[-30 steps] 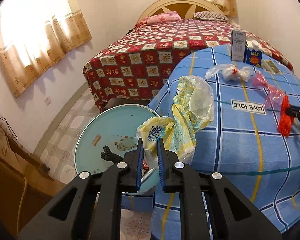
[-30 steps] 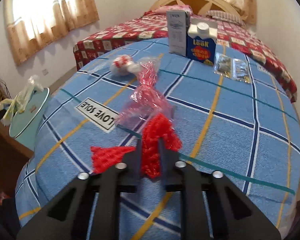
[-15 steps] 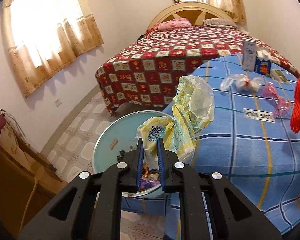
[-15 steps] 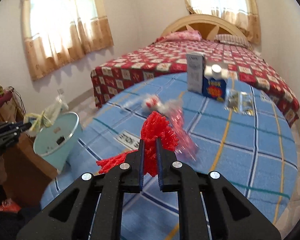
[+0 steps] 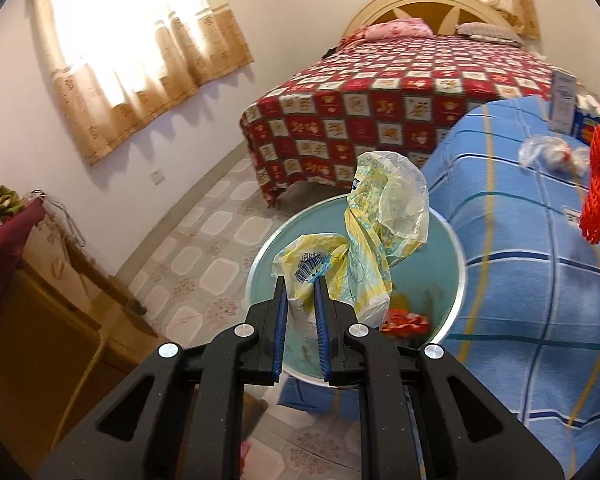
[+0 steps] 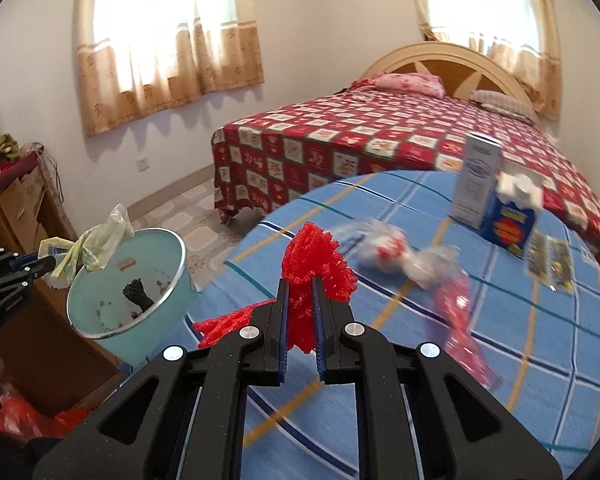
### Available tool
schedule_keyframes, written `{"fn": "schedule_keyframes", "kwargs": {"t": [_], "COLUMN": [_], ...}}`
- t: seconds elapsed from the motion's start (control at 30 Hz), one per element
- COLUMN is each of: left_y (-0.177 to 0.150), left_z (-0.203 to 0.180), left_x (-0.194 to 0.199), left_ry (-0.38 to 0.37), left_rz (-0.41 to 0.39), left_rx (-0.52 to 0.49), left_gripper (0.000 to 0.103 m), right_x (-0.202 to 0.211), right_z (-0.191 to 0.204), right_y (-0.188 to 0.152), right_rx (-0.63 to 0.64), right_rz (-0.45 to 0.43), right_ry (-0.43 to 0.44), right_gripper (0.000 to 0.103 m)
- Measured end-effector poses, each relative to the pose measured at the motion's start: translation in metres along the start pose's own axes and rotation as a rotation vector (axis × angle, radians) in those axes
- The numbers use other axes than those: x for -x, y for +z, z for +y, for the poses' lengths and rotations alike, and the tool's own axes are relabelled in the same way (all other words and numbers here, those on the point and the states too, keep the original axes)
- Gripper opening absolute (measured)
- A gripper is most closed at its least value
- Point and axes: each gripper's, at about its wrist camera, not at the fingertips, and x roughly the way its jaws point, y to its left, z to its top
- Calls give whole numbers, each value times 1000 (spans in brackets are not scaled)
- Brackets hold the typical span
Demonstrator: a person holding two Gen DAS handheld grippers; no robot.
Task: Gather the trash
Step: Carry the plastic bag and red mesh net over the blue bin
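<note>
while the left gripper grips a yellow bag just above the bin, the right gripper grips red netting. step in hand: carry to bin. next: release the bag into the bin below, then bring the netting over.

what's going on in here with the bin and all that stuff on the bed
A person is clearing trash with a tool in each hand. The left tool pinches a crumpled yellow plastic bag over the pale blue bin, not yet let go. The right tool grips a red mesh net above the blue checked bedspread, where wrappers and two cartons remain.

yellow plastic bag above bin, red netting gripped
</note>
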Motion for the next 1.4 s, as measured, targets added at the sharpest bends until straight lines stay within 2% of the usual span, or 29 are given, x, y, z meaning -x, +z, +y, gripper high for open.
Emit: {"fn": "schedule_keyframes", "kwargs": {"t": [0.4,0.8,1.4], "left_y": [-1,-1,-1], "left_z": [28,43,51], "left_x": [-16,-24,-25], "left_ry": [61,84,87], "left_rz": [52,76,76], "left_rx": [38,65,88], "left_gripper": [13,13,14], "right_x": [-41,-72,-90], "right_z": [49,82,112], "right_y": [25,36,37], "right_rx": [98,155,214], "right_rz": [28,57,66], "right_ry": [42,62,80], "right_gripper": [11,12,12]}}
